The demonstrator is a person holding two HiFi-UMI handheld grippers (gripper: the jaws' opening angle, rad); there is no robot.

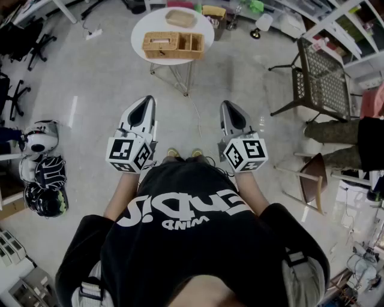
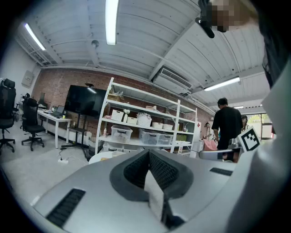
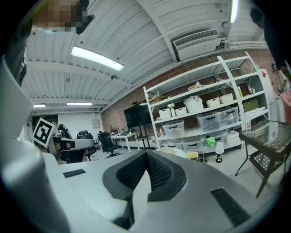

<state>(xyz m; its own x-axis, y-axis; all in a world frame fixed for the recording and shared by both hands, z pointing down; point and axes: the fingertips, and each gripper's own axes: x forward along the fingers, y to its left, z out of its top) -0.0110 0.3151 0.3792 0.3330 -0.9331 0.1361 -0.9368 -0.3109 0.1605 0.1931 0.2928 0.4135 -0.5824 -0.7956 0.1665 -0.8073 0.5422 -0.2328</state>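
Observation:
I hold both grippers at waist height, pointing forward over the floor. My left gripper (image 1: 145,103) is shut, its dark ribbed pads pressed together with nothing between them, as the left gripper view (image 2: 148,154) shows. My right gripper (image 1: 228,108) is shut too and empty, its pads meeting at the tip in the right gripper view (image 3: 146,154). Ahead of both stands a round white table (image 1: 144,29) carrying a wicker basket (image 1: 173,45) with compartments and a shallow wicker tray (image 1: 181,18). Neither gripper touches anything.
A black metal mesh chair (image 1: 321,81) stands at the right, with a seated person's legs (image 1: 336,132) beside it. Helmets (image 1: 41,180) lie at the left. White shelving with plastic boxes (image 2: 145,132) lines the far wall; office chairs (image 2: 32,123) stand at the left.

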